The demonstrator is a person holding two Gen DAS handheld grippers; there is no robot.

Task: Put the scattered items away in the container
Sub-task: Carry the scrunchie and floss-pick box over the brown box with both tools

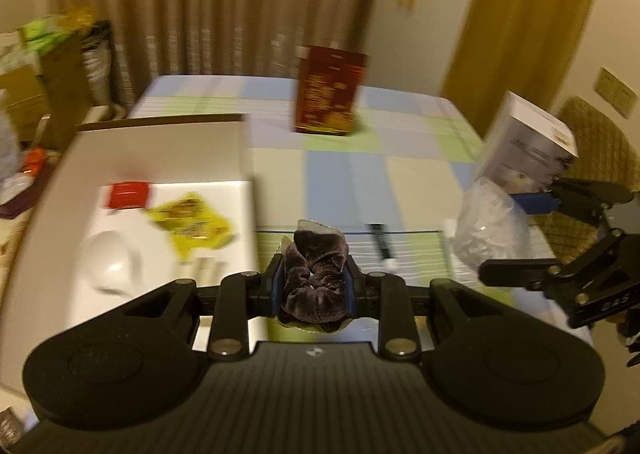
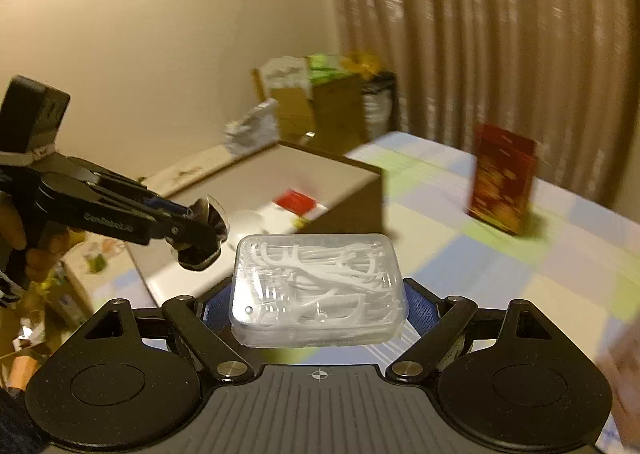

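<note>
My left gripper [image 1: 313, 286] is shut on a dark purple velvet scrunchie [image 1: 314, 281], held above the table just right of the open white box [image 1: 168, 150]. The box holds a red packet [image 1: 127, 194], a yellow packet [image 1: 192, 223] and a white rounded object [image 1: 108, 264]. My right gripper [image 2: 320, 294] is shut on a clear plastic case of white floss picks [image 2: 318, 288], held above the table near the box [image 2: 340, 194]. The left gripper with the scrunchie [image 2: 204, 230] shows at the left of the right wrist view. The right gripper [image 1: 536, 230] shows at the right of the left wrist view.
A dark red carton [image 1: 330, 92] stands at the far middle of the checked tablecloth [image 1: 360, 158]. A white box [image 1: 528, 142] stands at the right edge. A small black item [image 1: 380, 242] lies on the cloth. Cardboard boxes [image 2: 320, 102] stand beyond the table's left side.
</note>
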